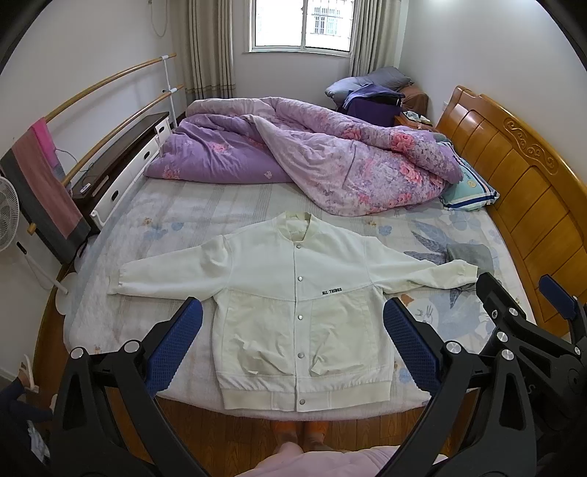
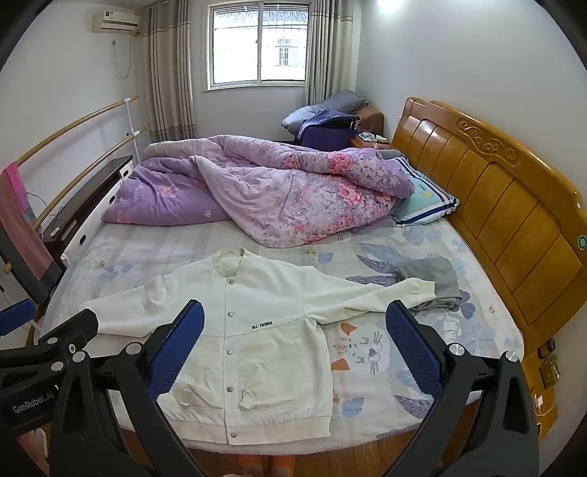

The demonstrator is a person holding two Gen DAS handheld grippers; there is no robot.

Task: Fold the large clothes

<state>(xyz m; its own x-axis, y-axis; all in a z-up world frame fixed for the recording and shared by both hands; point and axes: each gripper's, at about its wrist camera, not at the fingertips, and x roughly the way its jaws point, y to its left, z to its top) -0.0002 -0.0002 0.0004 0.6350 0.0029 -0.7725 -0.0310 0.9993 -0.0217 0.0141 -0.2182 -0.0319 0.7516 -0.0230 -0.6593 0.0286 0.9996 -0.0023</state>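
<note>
Left wrist view shows a bed [image 1: 121,227] with a patterned sheet in a small bedroom, a purple quilt [image 1: 293,154] heaped at the far side and a wooden headboard [image 1: 513,176] on the right. Open sheet lies left and right of the white jacket [image 1: 293,293], which is spread flat, snapped shut, sleeves out, hem at the near edge; a grey cloth [image 2: 433,279], perhaps folded, sits by its right cuff. Left gripper [image 1: 293,345] and right gripper [image 2: 293,352] hover above it, jaws spread wide and empty.

I see soft, even daylight from the window [image 1: 301,25], which blows out to white glare, leaving only faint shadows on the bed [image 1: 205,209], with both views sharp but heavily fisheye-bent and black-vignetted at the corners.
</note>
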